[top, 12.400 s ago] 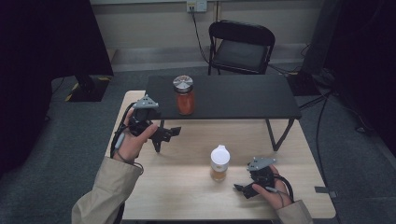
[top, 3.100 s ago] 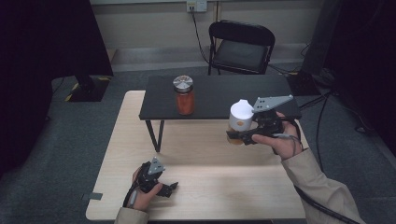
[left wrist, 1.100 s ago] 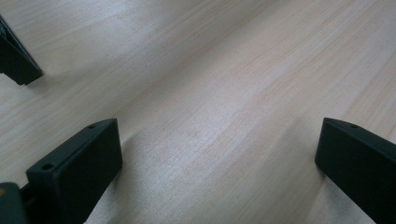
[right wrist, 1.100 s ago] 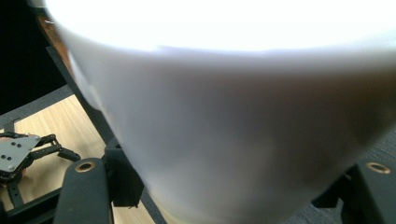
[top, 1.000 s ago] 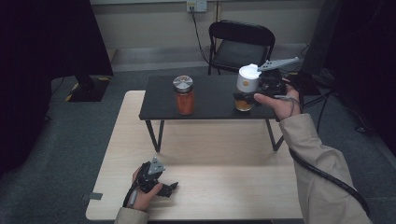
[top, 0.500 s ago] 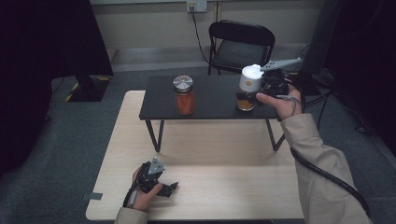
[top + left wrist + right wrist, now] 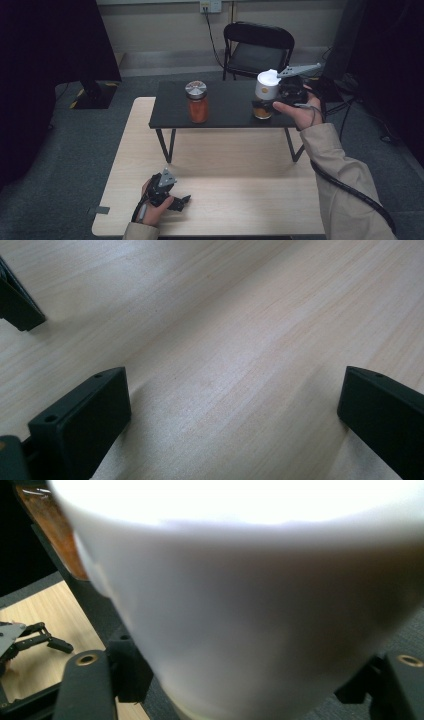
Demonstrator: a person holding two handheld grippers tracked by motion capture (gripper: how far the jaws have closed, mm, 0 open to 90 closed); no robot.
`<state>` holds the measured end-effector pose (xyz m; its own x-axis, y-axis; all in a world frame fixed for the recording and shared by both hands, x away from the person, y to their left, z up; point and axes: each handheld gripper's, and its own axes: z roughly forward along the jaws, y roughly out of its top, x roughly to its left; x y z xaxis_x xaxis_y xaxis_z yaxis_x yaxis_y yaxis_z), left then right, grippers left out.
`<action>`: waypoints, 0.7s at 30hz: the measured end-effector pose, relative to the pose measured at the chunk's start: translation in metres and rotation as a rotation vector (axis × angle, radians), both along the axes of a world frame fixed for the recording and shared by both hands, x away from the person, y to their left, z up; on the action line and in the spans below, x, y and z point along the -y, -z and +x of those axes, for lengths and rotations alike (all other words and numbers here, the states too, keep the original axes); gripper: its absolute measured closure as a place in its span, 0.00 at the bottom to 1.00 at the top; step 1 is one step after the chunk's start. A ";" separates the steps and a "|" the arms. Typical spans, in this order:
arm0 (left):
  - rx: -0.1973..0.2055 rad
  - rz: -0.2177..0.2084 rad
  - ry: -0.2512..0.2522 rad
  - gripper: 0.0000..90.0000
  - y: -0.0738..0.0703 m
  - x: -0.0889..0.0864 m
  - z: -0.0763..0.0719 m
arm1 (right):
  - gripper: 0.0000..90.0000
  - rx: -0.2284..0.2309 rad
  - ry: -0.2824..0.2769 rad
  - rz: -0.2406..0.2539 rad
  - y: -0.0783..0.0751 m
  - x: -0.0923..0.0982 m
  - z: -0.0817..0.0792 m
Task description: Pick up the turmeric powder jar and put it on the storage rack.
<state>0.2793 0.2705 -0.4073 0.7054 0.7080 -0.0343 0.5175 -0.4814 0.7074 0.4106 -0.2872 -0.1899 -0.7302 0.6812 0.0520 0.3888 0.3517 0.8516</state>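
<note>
Contact with the raised black shelf (image 7: 225,105) had just been made: the white-capped jar (image 7: 265,95), carried up from the wooden tabletop (image 7: 225,200) seconds earlier, now stood near the shelf's right edge, well apart from the orange jar (image 7: 198,102) toward its left. The right gripper (image 7: 280,92) remained clamped about the white cap, jaws on either side in the right gripper view. Placing looked nearly done; only release seemed left. The left gripper (image 7: 170,195) had stayed resting near the tabletop's front left corner, jaws spread, empty.
</note>
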 end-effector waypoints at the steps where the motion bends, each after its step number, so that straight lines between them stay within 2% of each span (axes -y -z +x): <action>1: 0.000 0.000 0.000 0.00 0.000 0.000 0.000 | 0.28 0.002 0.003 -0.006 0.000 -0.001 -0.001; 8: 0.000 0.000 0.000 0.00 0.000 0.000 0.000 | 0.13 -0.003 0.032 -0.002 -0.003 -0.002 -0.004; 21: 0.000 0.000 0.000 0.00 0.000 0.000 0.000 | 0.01 -0.011 0.078 0.014 -0.007 0.003 -0.018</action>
<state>0.2794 0.2705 -0.4072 0.7056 0.7078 -0.0342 0.5175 -0.4817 0.7072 0.3927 -0.2905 -0.1828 -0.6746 0.7349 0.0693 0.4236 0.3085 0.8517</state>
